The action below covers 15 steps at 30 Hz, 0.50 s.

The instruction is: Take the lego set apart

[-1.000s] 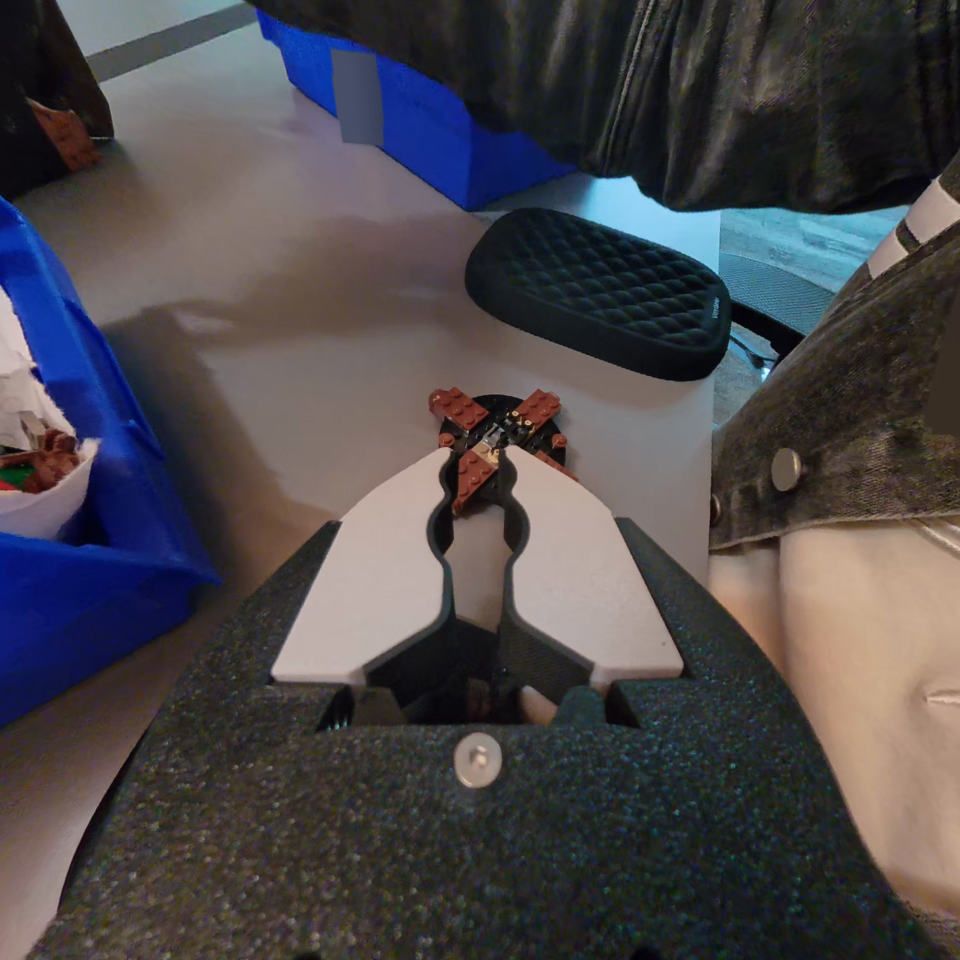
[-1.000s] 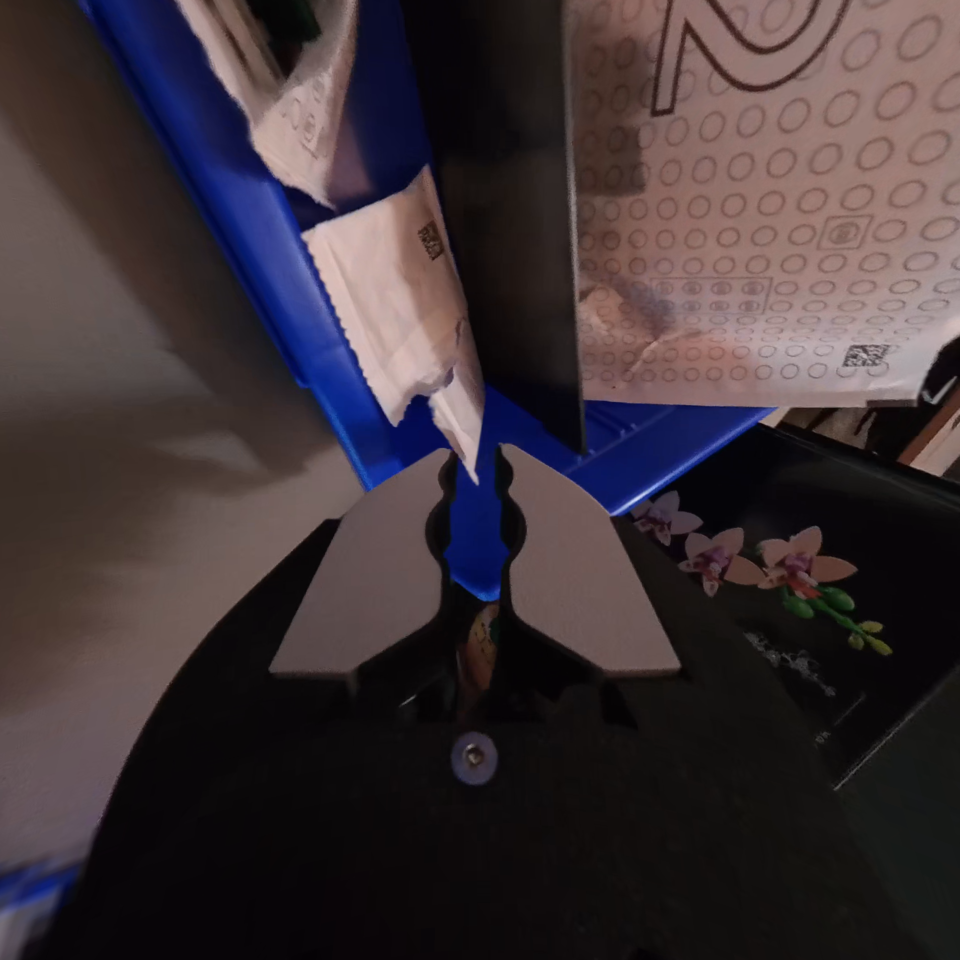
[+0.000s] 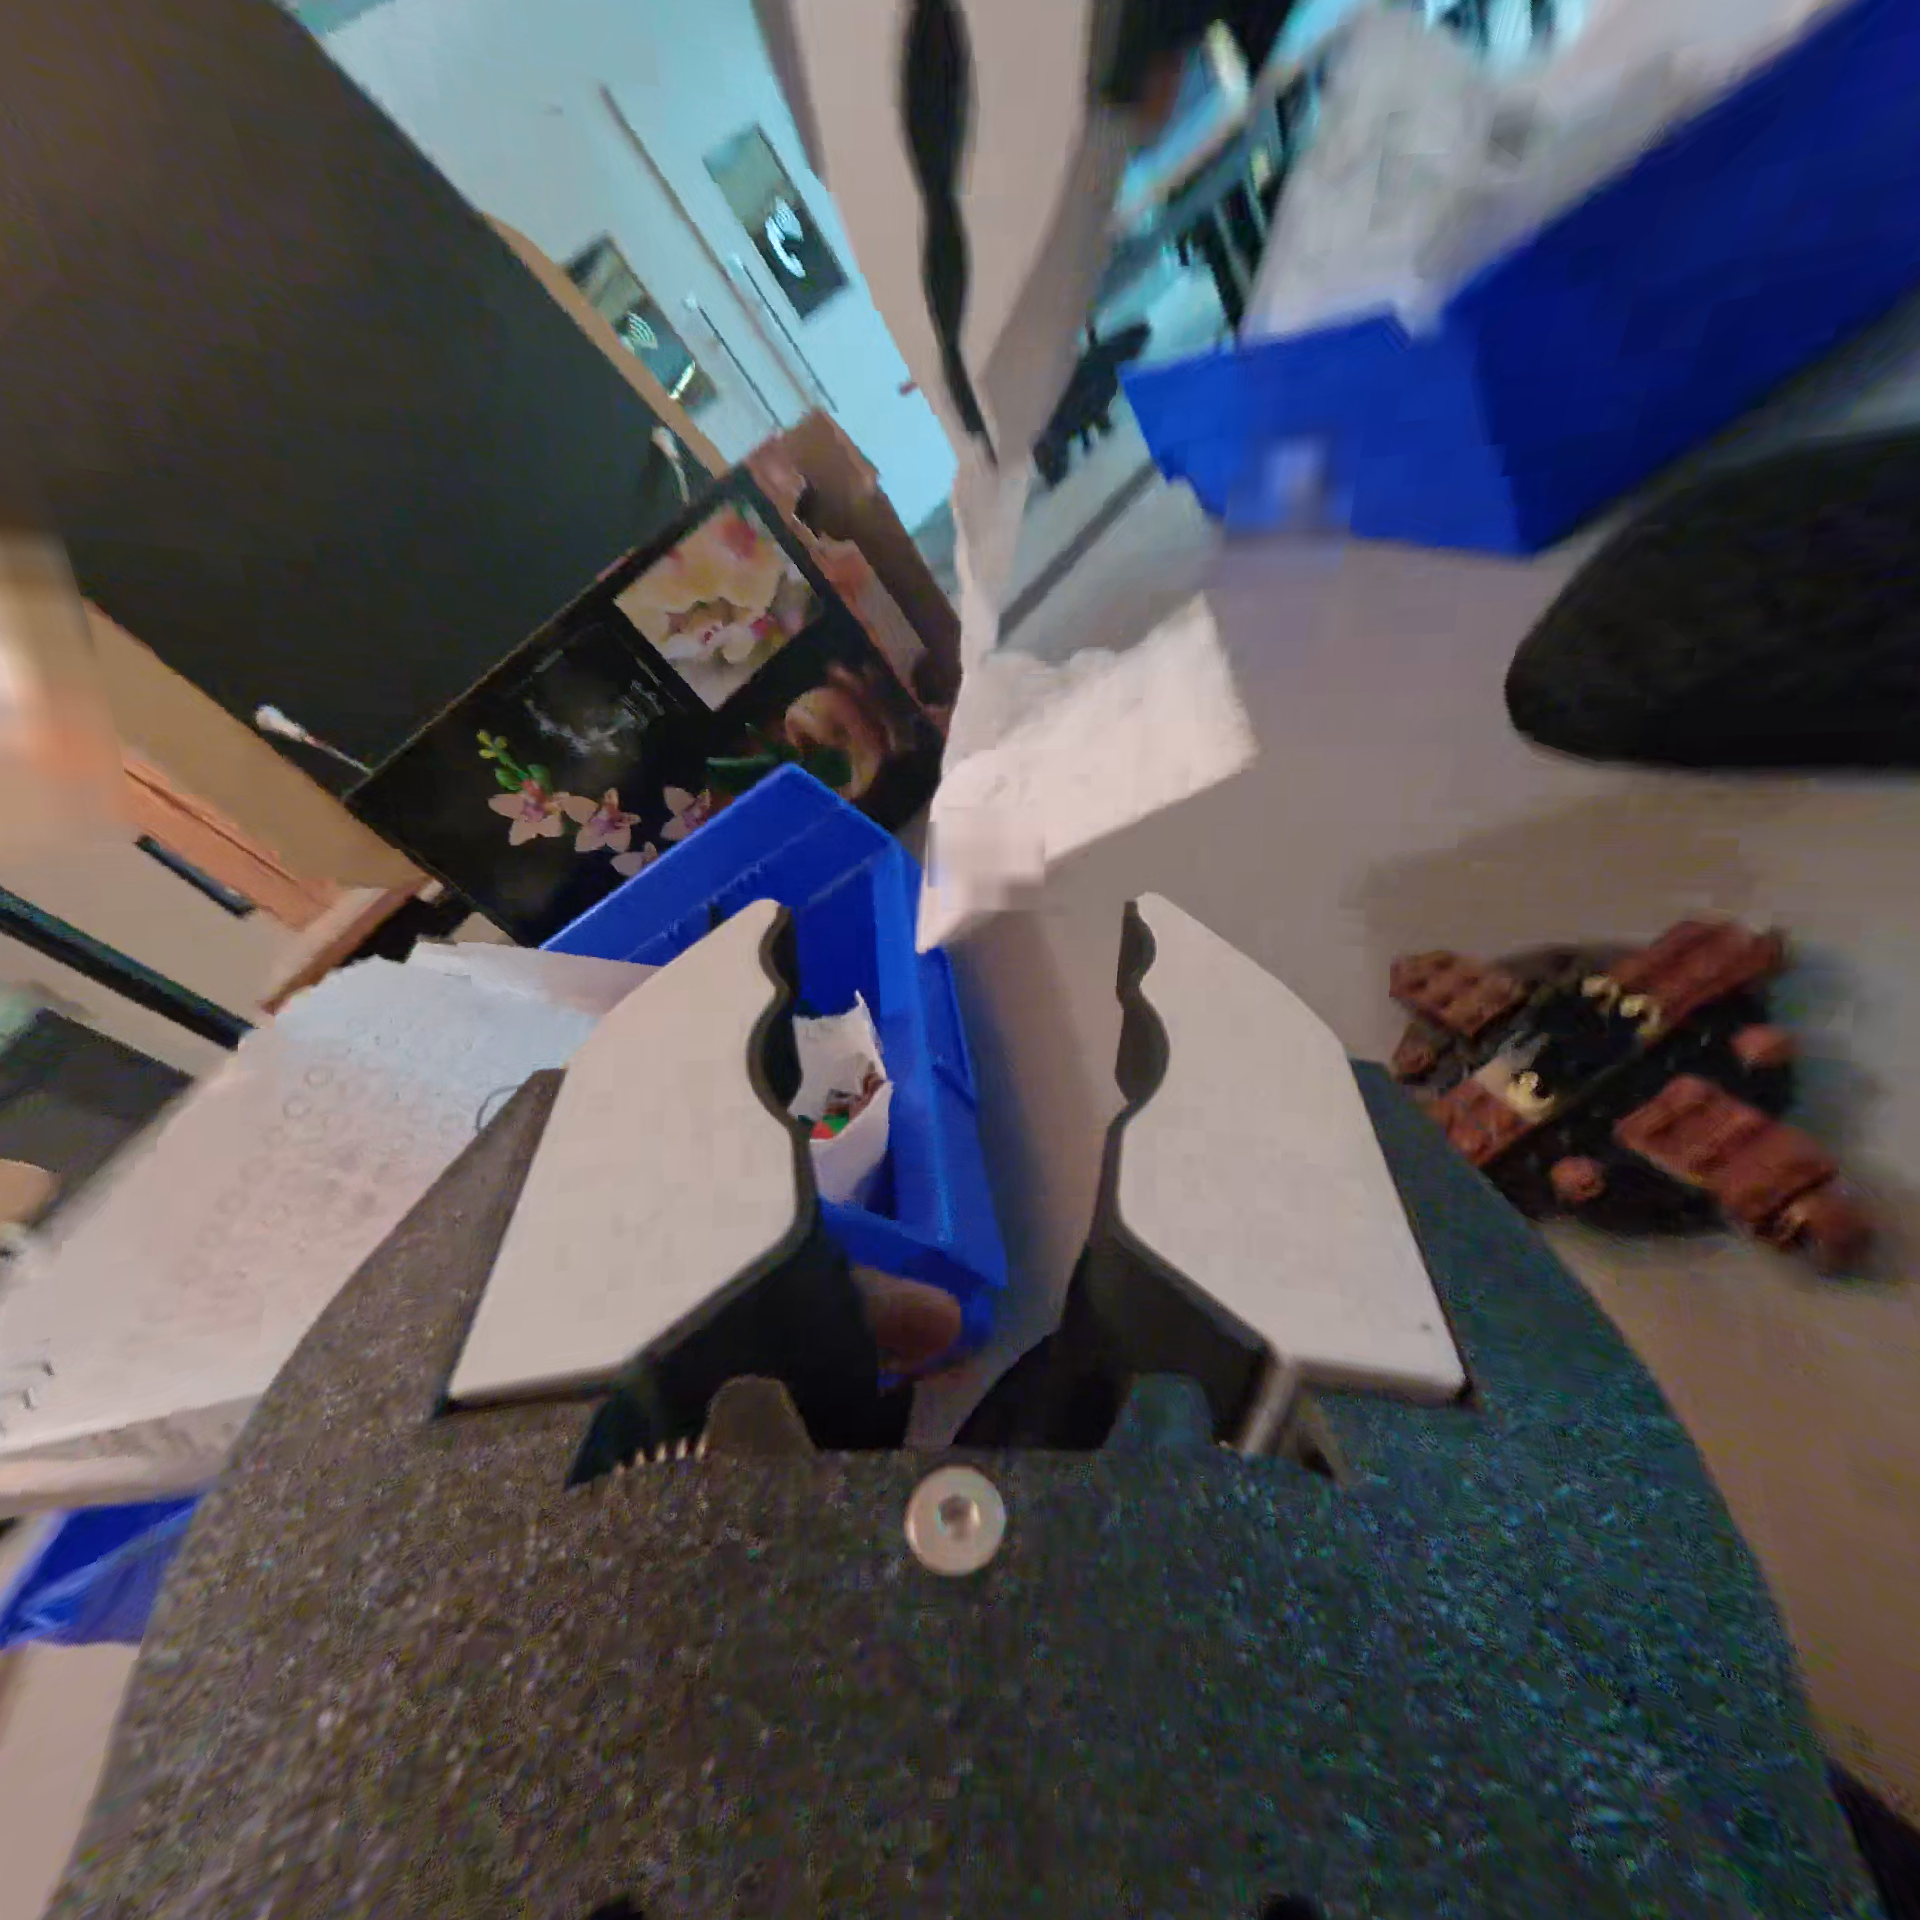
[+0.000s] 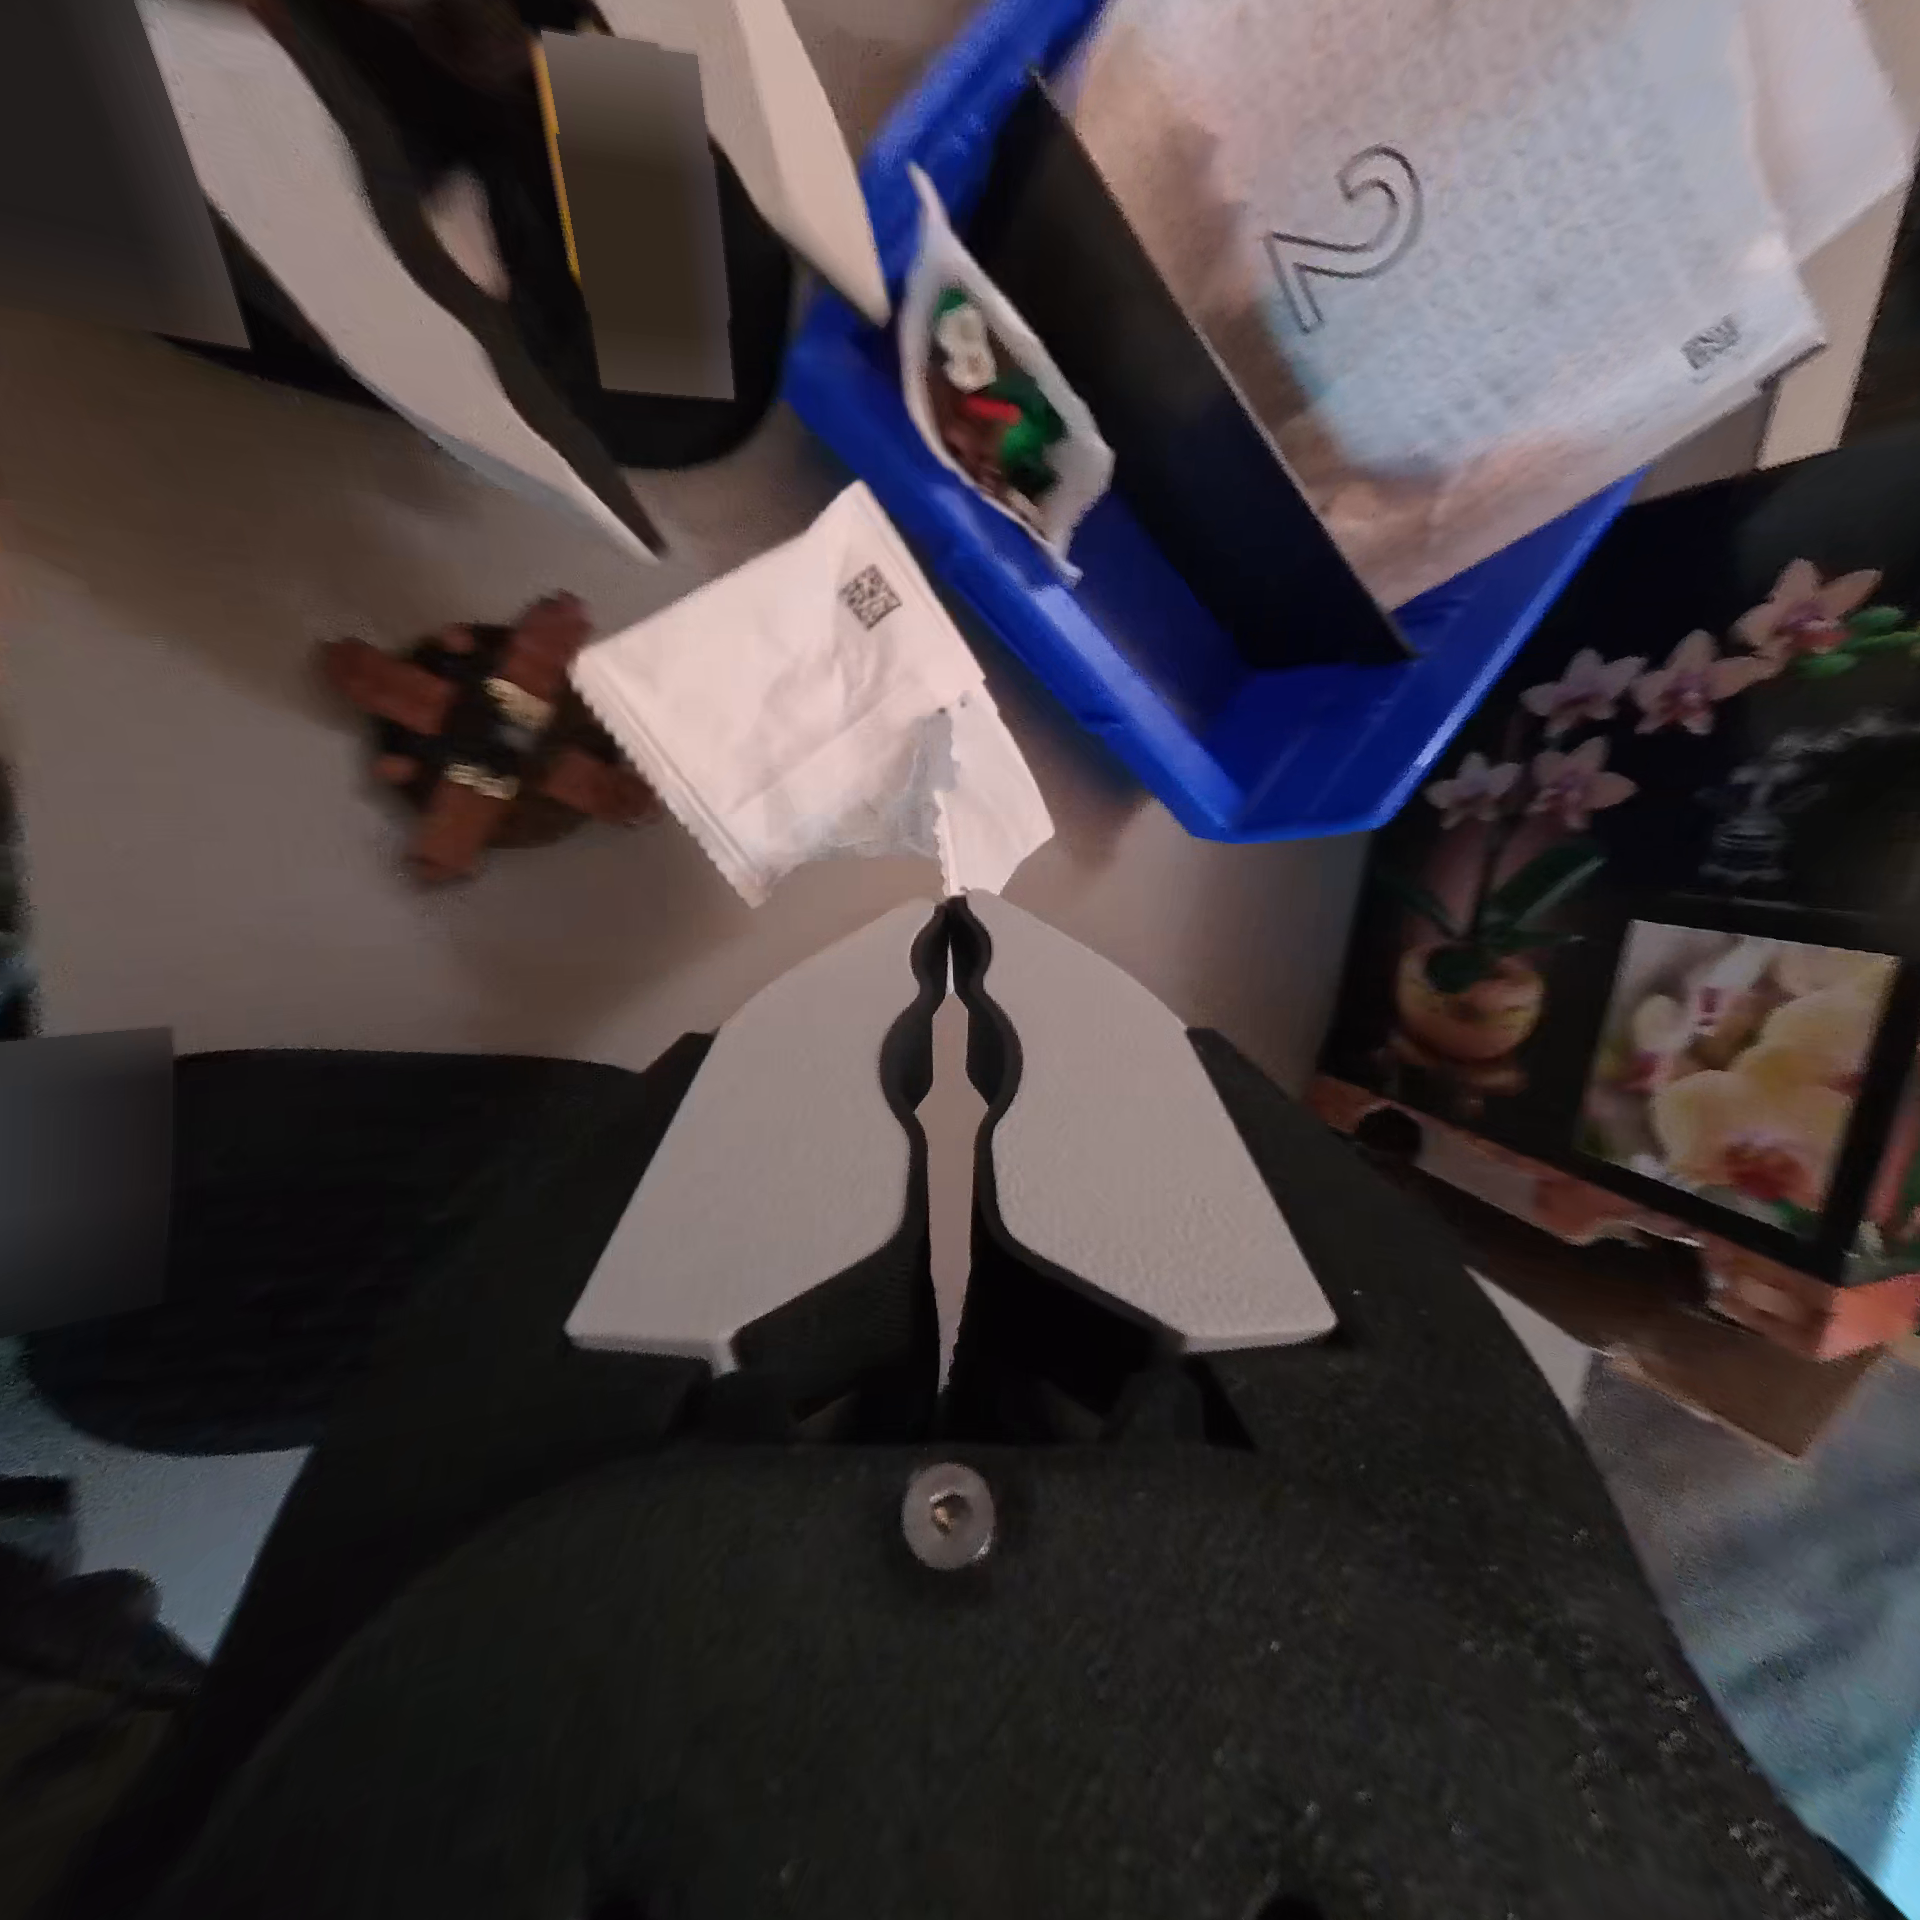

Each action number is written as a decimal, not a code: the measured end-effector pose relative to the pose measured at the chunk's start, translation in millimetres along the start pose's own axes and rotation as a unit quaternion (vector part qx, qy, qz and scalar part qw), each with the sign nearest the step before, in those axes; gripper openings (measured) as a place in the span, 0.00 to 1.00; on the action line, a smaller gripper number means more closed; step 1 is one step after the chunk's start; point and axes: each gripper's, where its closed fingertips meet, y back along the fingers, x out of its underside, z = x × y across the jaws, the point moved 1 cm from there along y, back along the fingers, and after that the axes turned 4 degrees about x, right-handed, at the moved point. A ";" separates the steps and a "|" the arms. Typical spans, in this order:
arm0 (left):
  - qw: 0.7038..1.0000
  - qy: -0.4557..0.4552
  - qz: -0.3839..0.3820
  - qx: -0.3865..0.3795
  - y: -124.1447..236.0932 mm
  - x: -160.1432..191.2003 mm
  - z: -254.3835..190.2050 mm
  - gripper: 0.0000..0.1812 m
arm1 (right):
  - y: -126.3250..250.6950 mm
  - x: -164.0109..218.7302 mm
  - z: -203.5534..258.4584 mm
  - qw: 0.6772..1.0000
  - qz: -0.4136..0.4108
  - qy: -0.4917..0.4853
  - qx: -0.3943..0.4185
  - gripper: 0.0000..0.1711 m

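Your right tool (image 4: 954,914) is closed on the torn corner of a white paper bag (image 4: 821,707), which hangs out in front of its tips above the pale surface (image 4: 208,935). Your left tool (image 3: 951,925) is open with a wide gap between its 2 fingers and grips nothing. In the right wrist view, the left tool (image 4: 665,416) appears at upper left, above the surface. The lego set (image 3: 1621,1091), a brown and black assembly with 4 brown plates set in a cross, lies on the surface to the right of your left tool, apart from both tools; in the right wrist view it (image 4: 488,727) lies just left of the hanging bag. A blue bin (image 4: 1195,707) stands beyond the bag and holds a second opened white bag (image 4: 997,405) with green, red and brown pieces inside. A black box printed with orchids (image 4: 1662,935) stands right of the bin. Both views are motion-blurred.
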 end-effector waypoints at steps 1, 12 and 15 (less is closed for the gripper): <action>0.999 -0.037 0.010 -0.001 -2.9 -0.9 -5.7 0.33 | 5.0 -3.1 8.5 1.000 -0.008 -0.007 -0.007 0.00; 0.989 0.079 -0.115 0.047 5.3 -40.7 -23.9 0.00 | 38.8 -27.7 45.8 0.990 -0.130 -0.054 -0.027 0.01; 0.931 0.268 -0.214 0.123 21.6 -53.6 -10.9 0.00 | 64.6 -43.7 41.4 0.960 -0.269 -0.073 0.022 0.10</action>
